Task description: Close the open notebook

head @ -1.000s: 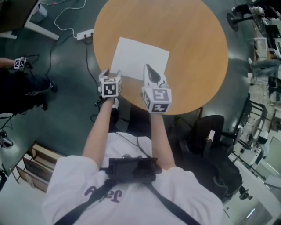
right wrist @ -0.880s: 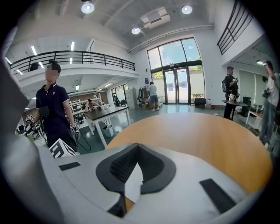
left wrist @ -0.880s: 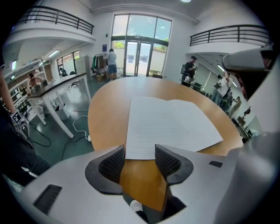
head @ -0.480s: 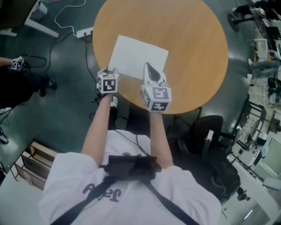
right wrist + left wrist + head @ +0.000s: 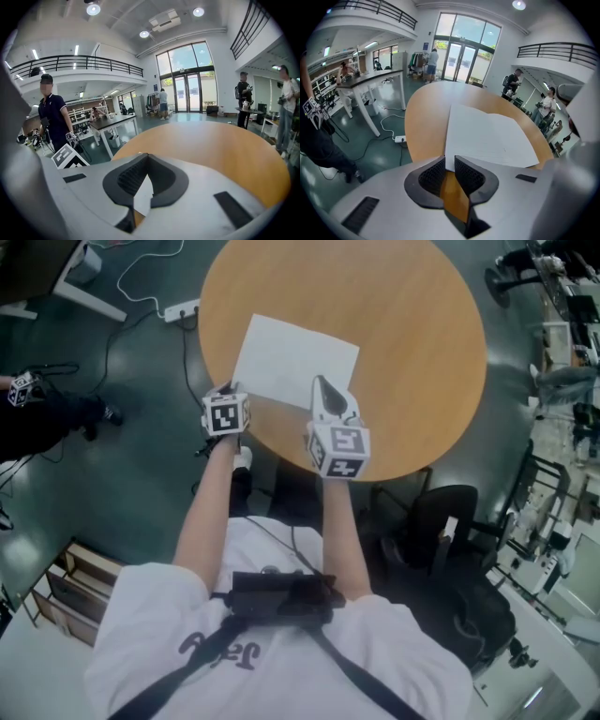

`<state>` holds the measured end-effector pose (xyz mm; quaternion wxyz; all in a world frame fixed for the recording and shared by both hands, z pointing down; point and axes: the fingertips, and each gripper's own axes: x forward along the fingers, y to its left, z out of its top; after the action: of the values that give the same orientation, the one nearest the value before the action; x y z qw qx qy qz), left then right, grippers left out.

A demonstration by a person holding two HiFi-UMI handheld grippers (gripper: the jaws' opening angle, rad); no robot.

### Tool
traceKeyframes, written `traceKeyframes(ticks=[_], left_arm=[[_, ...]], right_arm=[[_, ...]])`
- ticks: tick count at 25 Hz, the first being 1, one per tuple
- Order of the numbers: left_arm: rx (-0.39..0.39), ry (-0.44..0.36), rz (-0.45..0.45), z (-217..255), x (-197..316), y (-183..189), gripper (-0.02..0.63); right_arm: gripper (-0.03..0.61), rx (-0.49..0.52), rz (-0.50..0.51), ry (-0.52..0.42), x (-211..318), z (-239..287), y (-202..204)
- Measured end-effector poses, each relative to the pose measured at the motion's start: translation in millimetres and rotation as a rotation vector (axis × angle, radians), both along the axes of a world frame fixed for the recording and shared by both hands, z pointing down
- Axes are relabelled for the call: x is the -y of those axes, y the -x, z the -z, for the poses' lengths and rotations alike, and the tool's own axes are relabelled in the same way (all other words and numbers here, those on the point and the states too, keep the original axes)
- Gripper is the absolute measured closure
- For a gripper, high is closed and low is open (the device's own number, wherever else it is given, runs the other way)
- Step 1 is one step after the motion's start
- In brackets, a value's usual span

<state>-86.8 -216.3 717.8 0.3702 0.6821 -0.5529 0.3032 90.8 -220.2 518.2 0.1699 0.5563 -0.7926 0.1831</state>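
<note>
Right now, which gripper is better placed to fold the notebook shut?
Probably left. The left gripper is at the near left corner of the notebook, jaws closing about that corner. The right gripper, jaws together, sits over the near edge.

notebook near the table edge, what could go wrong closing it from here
1. The left gripper has its jaws closing at the near left corner of the open notebook. They may catch only the top sheet, so a single page could lift or crease instead of the whole half.
2. The notebook lies close to the near rim of the round table. A pull toward the person could slide it off.
3. The right gripper, jaws shut, hangs over the notebook's near edge and might block the fold.
</note>
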Motion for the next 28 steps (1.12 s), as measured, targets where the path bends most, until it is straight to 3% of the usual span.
traceKeyframes(ticks=[4,19,28], left_arm=[[-0.055,-0.008,0.011,2,-5,-7,0.546],[-0.116,-0.094,-0.023,39,-14,-18,0.584],[-0.133,-0.184,-0.117,89,-22,-48,0.588]], right_arm=[[0.568,0.011,-0.003,0.006,-4,0,-1],[0.568,0.012,-0.025,-0.010,-17,-1,-11],[0.568,0.019,-0.064,-0.020,-23,1,-28]])
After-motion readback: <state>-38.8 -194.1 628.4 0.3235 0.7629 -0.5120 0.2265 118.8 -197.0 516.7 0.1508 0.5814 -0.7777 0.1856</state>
